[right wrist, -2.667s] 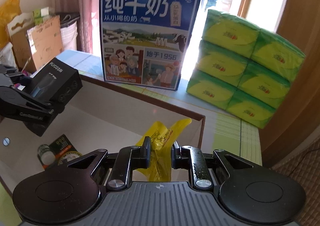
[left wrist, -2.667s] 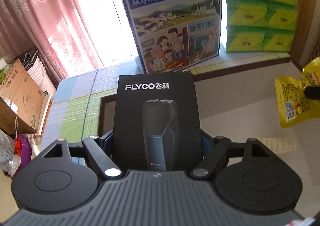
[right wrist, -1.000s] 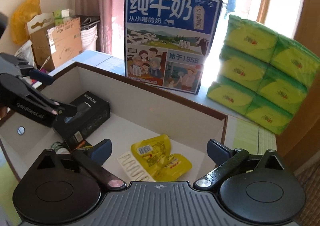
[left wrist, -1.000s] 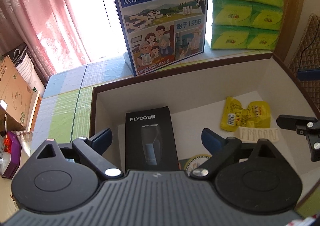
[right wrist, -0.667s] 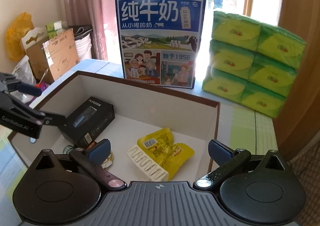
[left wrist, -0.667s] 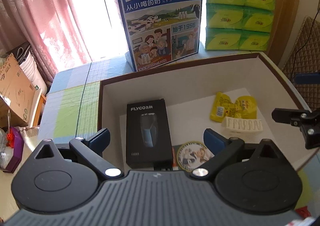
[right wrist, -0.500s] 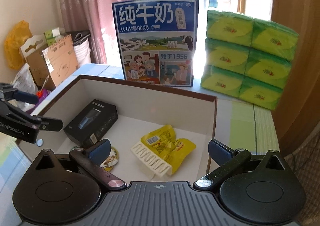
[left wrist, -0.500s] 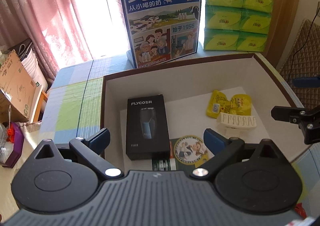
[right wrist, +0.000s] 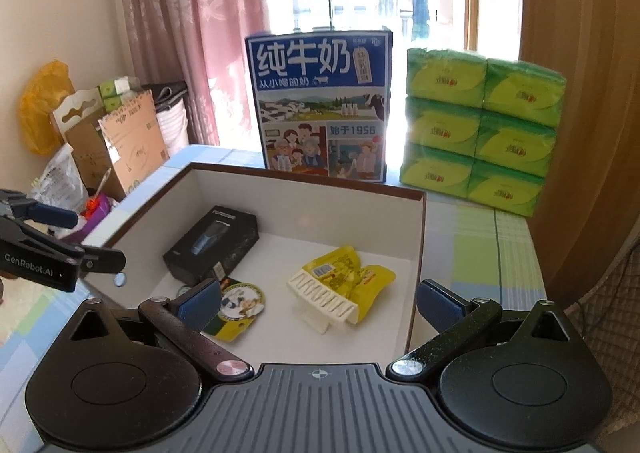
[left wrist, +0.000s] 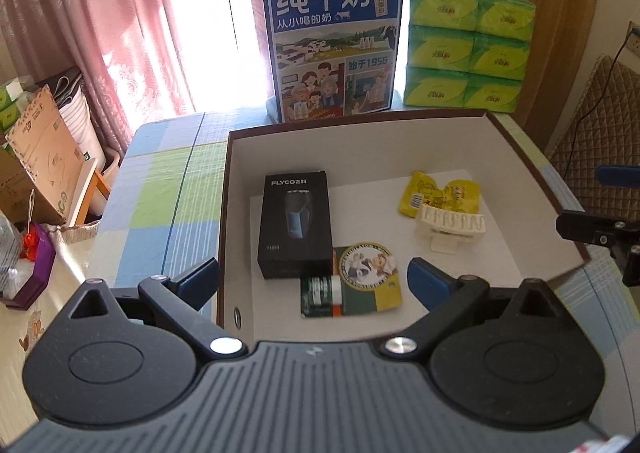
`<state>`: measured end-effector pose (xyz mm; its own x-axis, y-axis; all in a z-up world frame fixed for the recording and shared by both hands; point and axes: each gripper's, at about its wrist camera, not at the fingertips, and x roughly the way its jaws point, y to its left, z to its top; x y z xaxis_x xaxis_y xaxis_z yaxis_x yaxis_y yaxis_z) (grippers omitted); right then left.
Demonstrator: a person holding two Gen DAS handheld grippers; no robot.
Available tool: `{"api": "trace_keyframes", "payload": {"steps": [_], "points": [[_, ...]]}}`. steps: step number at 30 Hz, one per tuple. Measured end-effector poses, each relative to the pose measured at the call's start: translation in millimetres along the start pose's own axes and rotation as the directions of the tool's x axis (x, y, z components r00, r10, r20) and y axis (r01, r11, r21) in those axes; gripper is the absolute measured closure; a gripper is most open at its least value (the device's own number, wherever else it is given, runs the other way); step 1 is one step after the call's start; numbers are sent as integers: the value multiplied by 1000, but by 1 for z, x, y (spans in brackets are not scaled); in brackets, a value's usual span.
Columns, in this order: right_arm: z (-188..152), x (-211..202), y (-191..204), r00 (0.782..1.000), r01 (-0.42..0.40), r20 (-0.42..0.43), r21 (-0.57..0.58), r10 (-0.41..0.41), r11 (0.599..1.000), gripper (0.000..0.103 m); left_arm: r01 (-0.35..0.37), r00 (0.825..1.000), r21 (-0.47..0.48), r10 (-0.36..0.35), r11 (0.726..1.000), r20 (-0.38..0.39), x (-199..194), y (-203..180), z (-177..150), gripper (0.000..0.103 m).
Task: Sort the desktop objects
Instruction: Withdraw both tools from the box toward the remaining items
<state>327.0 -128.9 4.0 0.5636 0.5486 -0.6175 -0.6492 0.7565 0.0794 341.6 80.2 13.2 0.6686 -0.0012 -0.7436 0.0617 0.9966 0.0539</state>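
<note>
Hovering wide open and empty over box (left wrist: 520,141): left claw (left wrist: 314,279), right claw (right wrist: 318,303); inside, shaver carton (left wrist: 295,223), yellow pouch (left wrist: 438,195), white clip (left wrist: 450,225), round-label packet (left wrist: 360,281).

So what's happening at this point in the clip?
A person holding a gripper in each hand is sorting desk items into a brown-rimmed box. Both the left gripper and the right gripper are open and empty, held above the near edge of the box. Inside lie a black shaver box at the left, a green and yellow card pack against its near end, and a yellow snack packet with a cream hair clip lying on it at the right.
</note>
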Motion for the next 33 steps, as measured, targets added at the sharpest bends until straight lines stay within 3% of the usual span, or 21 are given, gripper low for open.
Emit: {"api": "trace_keyframes", "payload": {"steps": [19, 33], "points": [[-45, -76, 24, 999, -14, 31, 26, 13, 1000, 2, 36, 997, -9, -35, 999, 74, -84, -17, -73, 5], [-91, -99, 26, 999, -13, -41, 44, 15, 999, 2, 39, 997, 33, -41, 999, 63, -104, -31, -119, 6]]}}
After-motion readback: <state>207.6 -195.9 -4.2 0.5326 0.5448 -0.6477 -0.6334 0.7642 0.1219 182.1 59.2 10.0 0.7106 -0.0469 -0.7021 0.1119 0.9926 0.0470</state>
